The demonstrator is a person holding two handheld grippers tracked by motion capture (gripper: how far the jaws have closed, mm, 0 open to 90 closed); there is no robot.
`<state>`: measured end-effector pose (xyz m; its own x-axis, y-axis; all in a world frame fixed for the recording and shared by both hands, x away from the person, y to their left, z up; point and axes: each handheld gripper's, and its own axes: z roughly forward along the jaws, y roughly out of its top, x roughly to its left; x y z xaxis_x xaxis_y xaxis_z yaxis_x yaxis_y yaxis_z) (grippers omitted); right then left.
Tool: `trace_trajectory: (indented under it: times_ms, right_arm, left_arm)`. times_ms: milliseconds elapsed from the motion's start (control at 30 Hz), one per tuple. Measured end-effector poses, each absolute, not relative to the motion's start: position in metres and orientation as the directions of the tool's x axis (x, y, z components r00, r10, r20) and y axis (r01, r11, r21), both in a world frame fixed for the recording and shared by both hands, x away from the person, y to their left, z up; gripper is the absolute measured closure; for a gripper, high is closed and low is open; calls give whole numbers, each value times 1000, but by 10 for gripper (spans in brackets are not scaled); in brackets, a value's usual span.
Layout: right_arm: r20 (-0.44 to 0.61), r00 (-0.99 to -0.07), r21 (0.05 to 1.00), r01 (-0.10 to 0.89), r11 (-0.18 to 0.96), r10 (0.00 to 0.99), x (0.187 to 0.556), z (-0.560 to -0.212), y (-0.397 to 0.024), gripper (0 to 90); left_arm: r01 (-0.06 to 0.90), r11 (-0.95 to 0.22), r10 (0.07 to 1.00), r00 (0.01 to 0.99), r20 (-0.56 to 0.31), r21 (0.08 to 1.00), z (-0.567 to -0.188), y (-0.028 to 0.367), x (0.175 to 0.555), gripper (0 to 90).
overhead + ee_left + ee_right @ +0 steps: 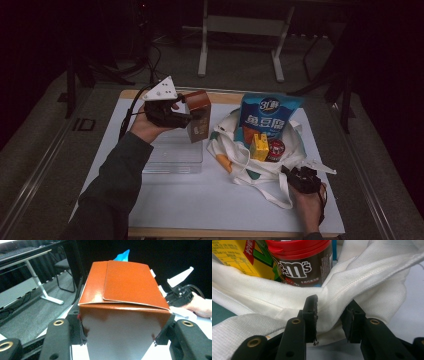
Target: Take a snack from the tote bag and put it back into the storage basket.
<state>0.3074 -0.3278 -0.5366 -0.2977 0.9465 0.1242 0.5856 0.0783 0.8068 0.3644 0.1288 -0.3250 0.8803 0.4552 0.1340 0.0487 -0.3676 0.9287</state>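
Observation:
My left gripper [191,118] is shut on an orange-brown carton [198,114] and holds it in the air over the table's left half, beside the bag. In the left gripper view the carton [125,290] has a glossy orange top and a pale face, with a black jaw pressed on each side. A white tote bag [235,150] lies open at centre right. It holds a blue snack bag [270,112], a yellow carton [259,146] and an M&M's tub [304,262]. My right gripper [329,315] pinches the bag's white rim [367,277] near the front.
A clear plastic box [172,155] sits on the white table mat [200,200] under my left forearm. The bag's strap [282,192] loops toward the front edge. Desk legs [202,45] and cables stand on the floor beyond the table.

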Motion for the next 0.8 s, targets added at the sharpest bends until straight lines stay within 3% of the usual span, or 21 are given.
trace_trajectory:
  times_ms: [800]
  right_arm:
    - [125,-297,807,586,78,947,307,-537,-328,669]
  left_arm:
    - [76,-447,431,891,140,891,-334,155,356,428]
